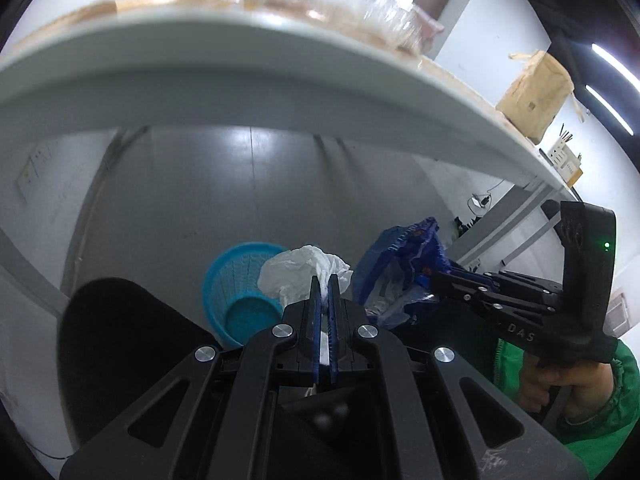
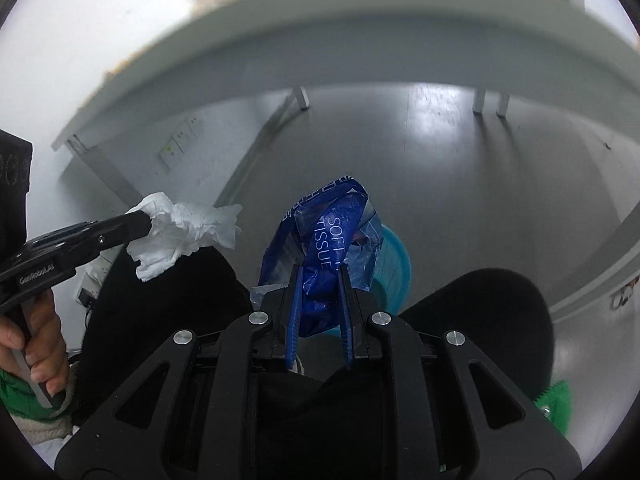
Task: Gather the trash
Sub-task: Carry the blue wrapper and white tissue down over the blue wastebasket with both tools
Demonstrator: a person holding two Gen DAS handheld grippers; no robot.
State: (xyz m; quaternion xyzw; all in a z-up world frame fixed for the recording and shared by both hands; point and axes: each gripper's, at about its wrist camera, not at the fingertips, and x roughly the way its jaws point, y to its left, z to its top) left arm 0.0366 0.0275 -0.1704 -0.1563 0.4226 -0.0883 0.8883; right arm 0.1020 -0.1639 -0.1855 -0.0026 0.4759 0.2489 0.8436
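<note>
My left gripper (image 1: 325, 280) is shut on a crumpled white tissue (image 1: 298, 270), which bulges out past its blue pads. In the right wrist view the same tissue (image 2: 184, 232) hangs from that gripper (image 2: 146, 218) at the left. My right gripper (image 2: 320, 274) is shut on a crumpled blue plastic tissue wrapper (image 2: 332, 232) printed "SOFT TISSUE"; the left wrist view shows the wrapper (image 1: 400, 272) to the right of the tissue. A teal mesh waste basket (image 1: 240, 284) stands on the floor below both, partly hidden behind the wrapper (image 2: 394, 264) in the right wrist view.
The white table edge (image 1: 240, 76) arches above, with a brown paper bag (image 1: 534, 96) and clear plastic clutter on top. Grey floor (image 2: 460, 168) and table legs (image 2: 300, 98) lie beyond. Dark-trousered knees (image 1: 120, 344) flank the basket. A hand in a green sleeve (image 1: 560, 384) grips the right handle.
</note>
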